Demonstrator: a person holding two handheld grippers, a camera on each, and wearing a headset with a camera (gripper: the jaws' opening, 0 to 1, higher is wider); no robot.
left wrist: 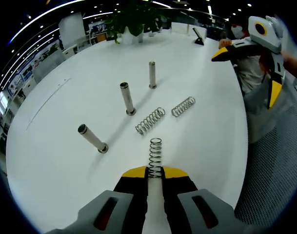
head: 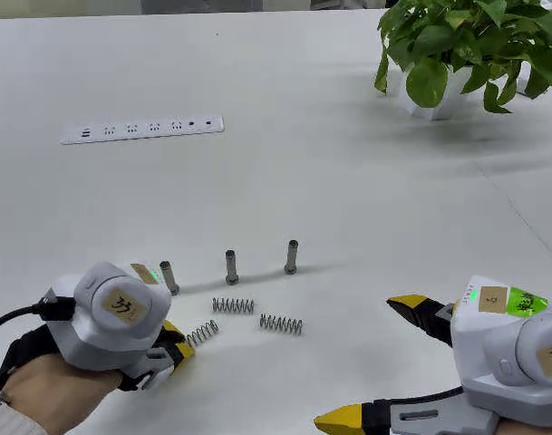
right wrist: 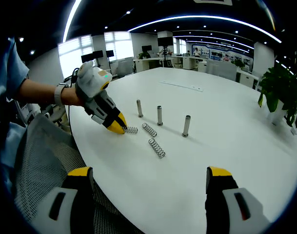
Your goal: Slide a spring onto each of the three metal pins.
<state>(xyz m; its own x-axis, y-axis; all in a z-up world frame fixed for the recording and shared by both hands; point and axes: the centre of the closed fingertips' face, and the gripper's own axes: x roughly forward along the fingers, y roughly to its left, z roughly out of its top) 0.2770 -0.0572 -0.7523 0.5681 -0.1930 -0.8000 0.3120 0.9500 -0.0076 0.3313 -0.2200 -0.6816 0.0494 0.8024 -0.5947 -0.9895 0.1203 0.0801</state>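
Left gripper (left wrist: 154,171) is clamping the near end of one spring (left wrist: 155,150). Right gripper (right wrist: 148,174) is holding its jaws wide apart, well clear of the metal pins (head: 232,266), which are standing upright.

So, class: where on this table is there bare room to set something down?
Free: the white tabletop between the white power strip and the potted green plant. Crowded: around the three upright metal pins and the coiled wire springs by the left gripper.
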